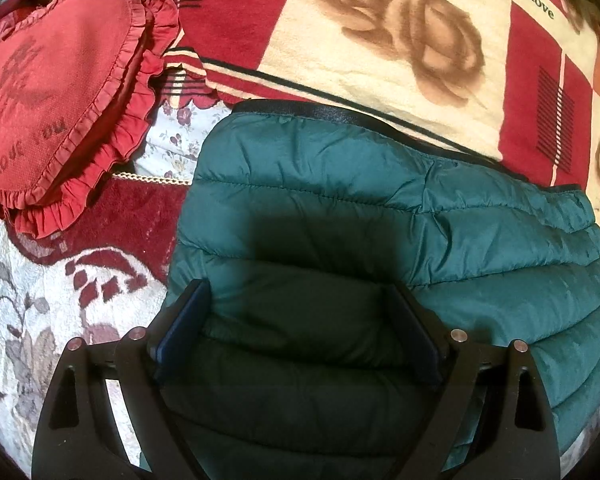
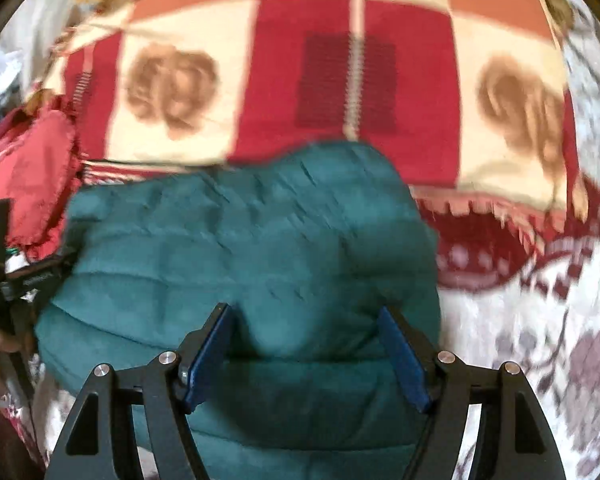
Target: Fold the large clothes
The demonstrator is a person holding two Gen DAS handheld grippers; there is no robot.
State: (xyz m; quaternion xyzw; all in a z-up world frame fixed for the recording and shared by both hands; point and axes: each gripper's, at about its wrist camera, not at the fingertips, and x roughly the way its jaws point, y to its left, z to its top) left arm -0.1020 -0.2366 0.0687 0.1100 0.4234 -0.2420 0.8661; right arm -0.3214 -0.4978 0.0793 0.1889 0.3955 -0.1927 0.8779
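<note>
The green quilted puffer jacket lies partly folded on the floral bedspread, its far edge against the rose-patterned blanket, long axis running across both views. The left gripper and right gripper both hover just above it, fingers spread and empty, jacket directly beneath and ahead. A red heart cushion sits left.

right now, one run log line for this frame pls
step: fold green puffer jacket | left gripper: open, over jacket | right gripper: open, over jacket | surface: floral bedspread | nearby: red heart pillow
</note>
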